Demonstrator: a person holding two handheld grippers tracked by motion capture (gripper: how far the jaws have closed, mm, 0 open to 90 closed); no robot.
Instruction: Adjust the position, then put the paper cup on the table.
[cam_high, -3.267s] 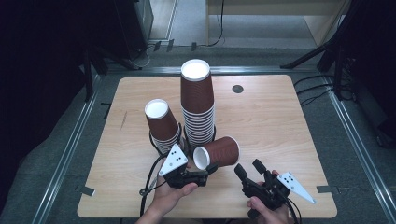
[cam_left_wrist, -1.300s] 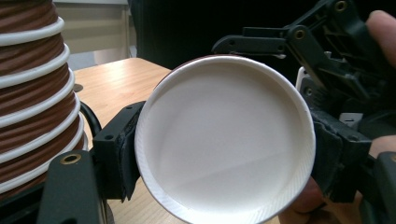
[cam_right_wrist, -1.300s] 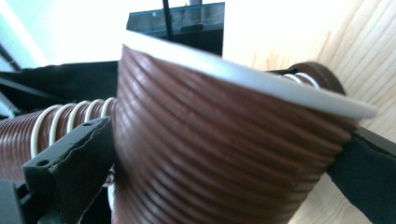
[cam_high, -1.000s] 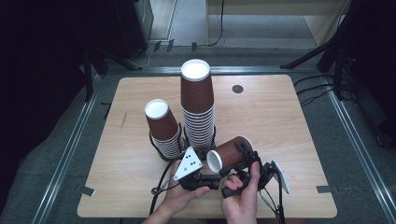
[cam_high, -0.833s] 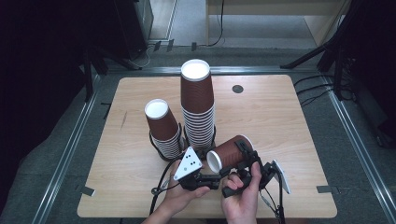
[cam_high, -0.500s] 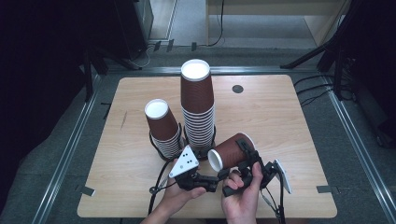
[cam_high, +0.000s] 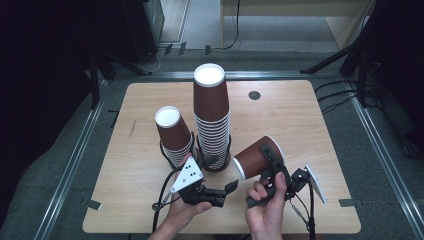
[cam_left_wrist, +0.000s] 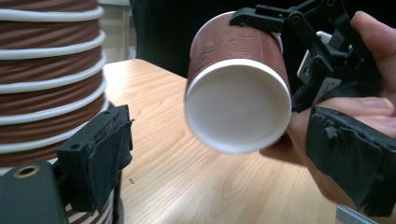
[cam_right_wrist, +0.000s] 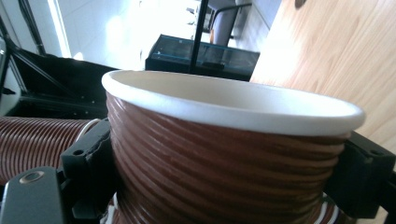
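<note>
Dark floor and black equipment surround a pale wooden counter (cam_high: 310, 125) with rounded corners, and cables run along the floor past its far edge.

On the near side the right tongs (cam_high: 272, 162) pinch a brown ribbed paper cup (cam_high: 256, 160), one jaw on each side of its wall near the rim; these jaws have just closed on it. The cup lies tipped on its side above the counter, its white bottom facing the person's left, toward the left tongs (cam_high: 231, 186). In the right gripper view the cup's white rim (cam_right_wrist: 233, 105) crosses the frame with a black jaw pressed against each flank. The left tongs stand spread, their jaws having just been opening with nothing between the pads; in the left gripper view the cup (cam_left_wrist: 238, 93) hangs ahead of them, apart from both jaws, held by the other tongs (cam_left_wrist: 299, 28).

Just beyond the left tongs stands a tall stack of upturned brown cups (cam_high: 212, 120) near the counter's middle, with a shorter, leaning stack (cam_high: 174, 135) just beside it on the left. A small dark round disc (cam_high: 254, 95) lies near the counter's far edge. Metal rails (cam_high: 75, 160) frame the counter's sides on the grey floor (cam_high: 390, 165).
</note>
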